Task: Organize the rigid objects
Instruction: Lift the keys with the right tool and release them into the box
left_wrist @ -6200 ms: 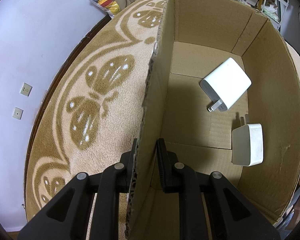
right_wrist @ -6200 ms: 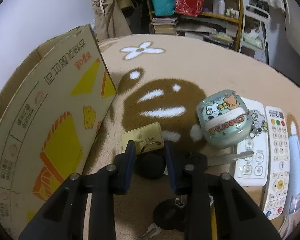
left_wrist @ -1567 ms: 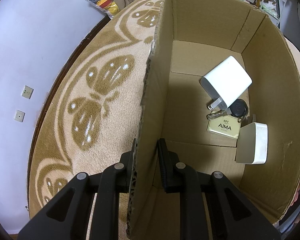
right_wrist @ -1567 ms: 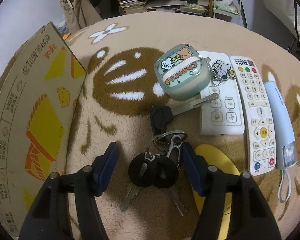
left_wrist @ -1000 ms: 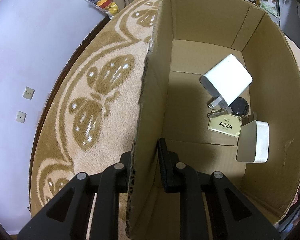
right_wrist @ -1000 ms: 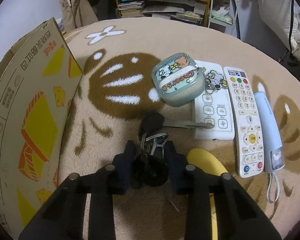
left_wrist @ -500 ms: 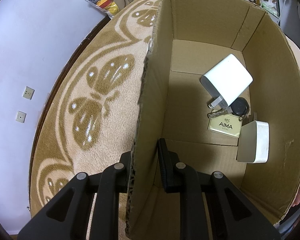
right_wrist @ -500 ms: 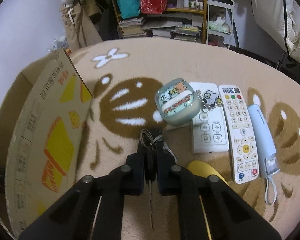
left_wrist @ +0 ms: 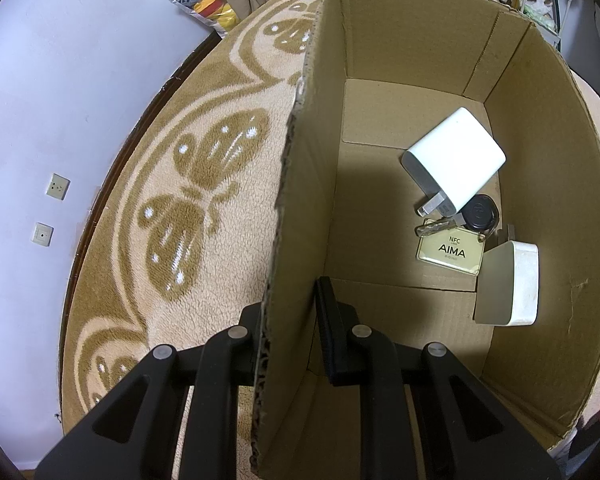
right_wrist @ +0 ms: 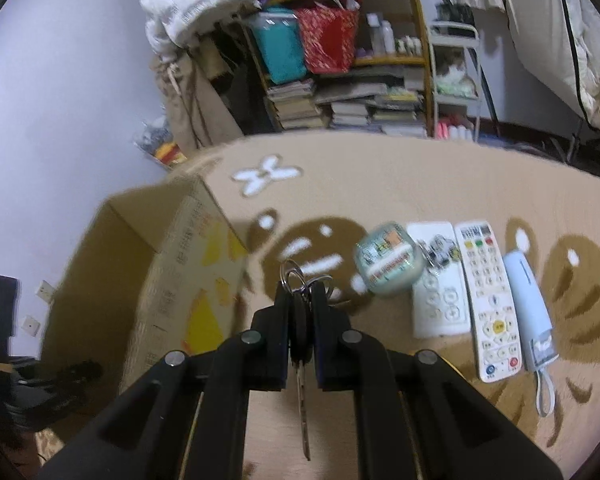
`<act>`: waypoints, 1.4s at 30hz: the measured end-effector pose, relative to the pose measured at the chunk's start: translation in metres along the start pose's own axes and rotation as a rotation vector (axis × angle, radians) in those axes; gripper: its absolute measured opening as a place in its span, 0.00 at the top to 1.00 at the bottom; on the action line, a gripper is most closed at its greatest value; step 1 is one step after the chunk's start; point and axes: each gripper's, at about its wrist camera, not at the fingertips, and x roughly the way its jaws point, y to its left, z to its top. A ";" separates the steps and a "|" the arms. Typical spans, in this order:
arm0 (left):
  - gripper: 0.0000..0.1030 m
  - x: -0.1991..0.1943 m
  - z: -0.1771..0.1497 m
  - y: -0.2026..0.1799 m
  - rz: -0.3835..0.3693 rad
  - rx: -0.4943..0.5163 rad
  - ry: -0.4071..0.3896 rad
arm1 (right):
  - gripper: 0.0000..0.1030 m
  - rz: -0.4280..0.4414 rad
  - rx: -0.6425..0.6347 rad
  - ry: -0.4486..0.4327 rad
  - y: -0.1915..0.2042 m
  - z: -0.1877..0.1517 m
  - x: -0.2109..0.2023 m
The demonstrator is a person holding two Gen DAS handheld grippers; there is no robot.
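Your right gripper (right_wrist: 300, 300) clamps the bunch of keys (right_wrist: 299, 320); your left gripper (left_wrist: 290, 312) pinches the box (left_wrist: 400, 40) wall.

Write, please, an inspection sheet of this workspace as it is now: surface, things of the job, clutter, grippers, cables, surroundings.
Surface: beige rug with brown and white patterns.
Job's things: cardboard box holds two white chargers and a black key with a gold AIMA tag. Bunch of keys is lifted off the rug. On the rug: cartoon case, two white remotes, pale blue device.
Clutter: nothing seen beyond these.
Grippers: left gripper clamps the box wall; right gripper is shut on the bunch of keys.
Cables: nothing seen.
Surroundings: crowded shelf, white wall with sockets.
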 end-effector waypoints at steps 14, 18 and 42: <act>0.83 0.000 0.000 -0.001 -0.002 -0.002 0.001 | 0.89 0.140 -0.112 -0.186 0.052 0.016 -0.042; 0.83 0.000 0.000 -0.001 0.000 0.001 0.001 | 0.89 0.177 -0.137 -0.224 0.064 0.018 -0.054; 0.83 0.000 0.000 -0.002 0.002 0.005 0.000 | 0.89 0.251 -0.181 -0.033 0.091 -0.009 0.001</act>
